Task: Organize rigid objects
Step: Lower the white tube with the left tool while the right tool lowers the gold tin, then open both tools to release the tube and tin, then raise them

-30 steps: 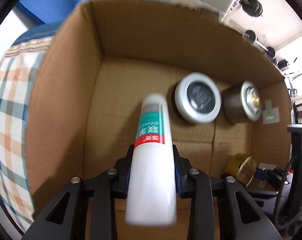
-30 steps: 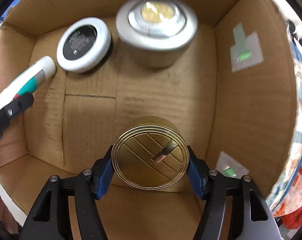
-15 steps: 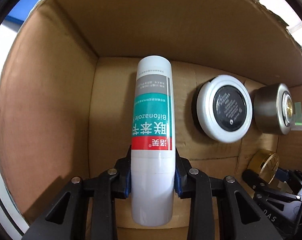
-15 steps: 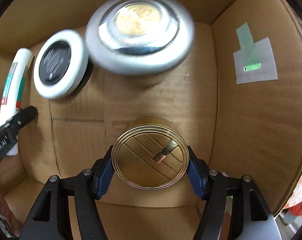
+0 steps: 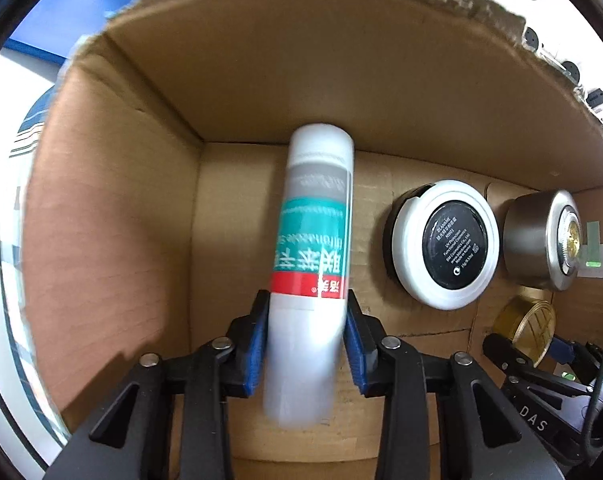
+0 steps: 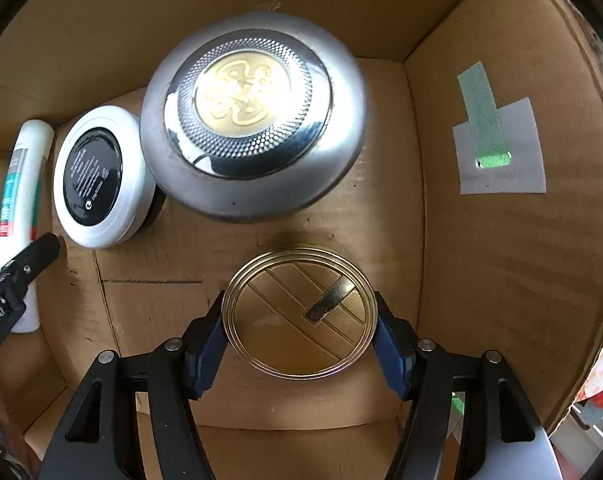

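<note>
Both grippers are inside a cardboard box (image 5: 113, 216). My left gripper (image 5: 307, 332) is shut on a white tube with a teal and red label (image 5: 311, 248), held near the box's left wall; the tube also shows in the right wrist view (image 6: 19, 200). My right gripper (image 6: 299, 340) is shut on a round gold tin (image 6: 299, 312), low over the box floor (image 6: 173, 256); the tin shows at the lower right of the left wrist view (image 5: 525, 328).
A white compact with a black centre (image 5: 445, 244) (image 6: 97, 176) and a silver round tin with a gold emblem (image 5: 541, 240) (image 6: 253, 116) sit along the far wall. A taped white label (image 6: 497, 148) is on the right wall. Checked cloth lies outside the box at left.
Both grippers moved deeper into the box. The tube went from above the box floor toward the far left corner; the gold tin came closer to the silver tin.
</note>
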Demonstrator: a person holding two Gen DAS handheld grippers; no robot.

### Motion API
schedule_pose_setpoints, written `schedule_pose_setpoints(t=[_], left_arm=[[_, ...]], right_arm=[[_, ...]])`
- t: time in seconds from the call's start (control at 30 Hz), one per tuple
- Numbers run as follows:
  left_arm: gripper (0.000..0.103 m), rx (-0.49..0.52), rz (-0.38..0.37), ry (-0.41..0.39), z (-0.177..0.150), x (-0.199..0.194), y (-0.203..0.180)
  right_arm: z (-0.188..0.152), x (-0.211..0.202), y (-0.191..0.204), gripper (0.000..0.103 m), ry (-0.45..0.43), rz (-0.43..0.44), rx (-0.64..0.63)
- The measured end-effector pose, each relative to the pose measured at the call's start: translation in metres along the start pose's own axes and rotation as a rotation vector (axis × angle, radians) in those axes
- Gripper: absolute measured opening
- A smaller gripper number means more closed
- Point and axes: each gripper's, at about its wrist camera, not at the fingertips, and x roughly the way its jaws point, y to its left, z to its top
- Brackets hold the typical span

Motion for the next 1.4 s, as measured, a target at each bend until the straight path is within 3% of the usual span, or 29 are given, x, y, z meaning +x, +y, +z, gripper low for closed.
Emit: schedule_pose_setpoints(t=[0.13, 0.23, 0.3, 0.37, 0.4, 0.47, 0.93, 1.4], left_arm=[[0.040, -0.011, -0.011, -0.009, -0.008, -0.016, 0.003], [0.044, -0.011, -0.019, -0.021, -0.018, -0.031, 0.003], [0.067, -0.026, -0.041, -0.037, -0.028, -0.043, 0.004], [0.083, -0.034, -0.062, -0.056, -0.041, -0.054, 0.004], [0.084, -0.031, -0.065, -0.063, -0.047, -0.058, 0.004], [0.084, -0.017, -0.050, -0.075, -0.058, -0.067, 0.003], [0.084, -0.014, -0.011, -0.244, -0.085, -0.146, -0.001], [0.084, 0.005, 0.070, -0.371, -0.145, -0.198, -0.027]], right_arm=[[-0.010, -0.004, -0.008, 0.074, 0.008, 0.032, -0.017], [-0.019, -0.016, -0.001, 0.082, -0.009, 0.048, -0.044], [-0.026, -0.023, 0.000, 0.089, -0.016, 0.054, -0.057], [-0.034, -0.034, 0.002, 0.093, -0.029, 0.064, -0.077], [-0.037, -0.038, 0.003, 0.097, -0.033, 0.068, -0.083], [-0.048, -0.052, 0.003, 0.103, -0.056, 0.065, -0.094], [-0.108, -0.136, -0.019, 0.103, -0.188, 0.129, -0.141], [-0.174, -0.185, -0.043, 0.103, -0.355, 0.154, -0.171]])
